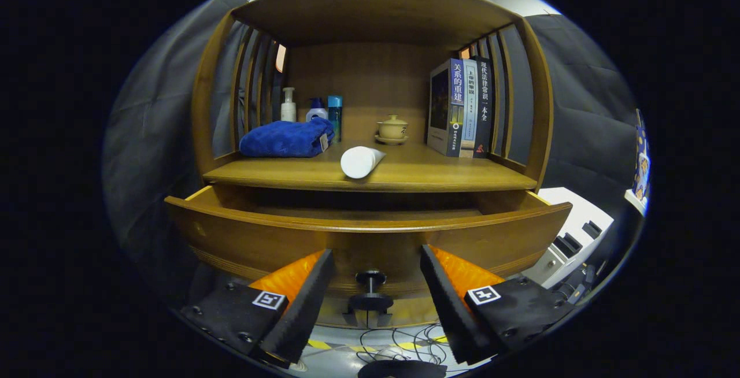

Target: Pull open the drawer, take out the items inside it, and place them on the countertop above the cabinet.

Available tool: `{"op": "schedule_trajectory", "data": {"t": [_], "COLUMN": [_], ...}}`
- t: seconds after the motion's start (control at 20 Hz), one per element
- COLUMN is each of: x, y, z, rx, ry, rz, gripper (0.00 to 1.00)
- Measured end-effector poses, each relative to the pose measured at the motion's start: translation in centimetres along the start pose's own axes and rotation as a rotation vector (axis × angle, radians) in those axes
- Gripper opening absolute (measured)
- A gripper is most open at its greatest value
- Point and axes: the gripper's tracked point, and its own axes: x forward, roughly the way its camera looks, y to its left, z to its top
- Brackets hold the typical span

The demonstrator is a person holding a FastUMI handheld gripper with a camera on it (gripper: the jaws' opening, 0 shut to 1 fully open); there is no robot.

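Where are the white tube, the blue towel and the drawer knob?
white tube (359, 161): gripper view, on its round near end.
blue towel (286, 138): gripper view, middle of the folded cloth.
drawer knob (370, 278): gripper view, on its dark round head, between the open gripper (373, 303) fingers.

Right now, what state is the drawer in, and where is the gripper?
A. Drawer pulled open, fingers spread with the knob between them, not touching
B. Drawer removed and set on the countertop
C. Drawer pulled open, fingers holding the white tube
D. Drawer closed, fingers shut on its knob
A. The drawer juts out below the countertop, and the gripper is open, the knob untouched in the gap between its fingers.
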Motion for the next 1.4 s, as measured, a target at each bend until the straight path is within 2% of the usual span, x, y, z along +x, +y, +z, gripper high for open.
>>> {"op": "schedule_trajectory", "data": {"t": [0.75,0.85,1.15,1.4], "x": [6.8,6.7,6.6,3.4], "y": [0.4,0.3,0.1,-1.0], "z": [1.8,1.6,1.6,6.6], "rx": [0.003,-0.024,0.011,0.075], "ry": [-0.013,-0.026,-0.002,-0.08], "rz": [-0.016,-0.024,-0.018,-0.008], "gripper": [0.99,0.99,0.98,0.98]}}
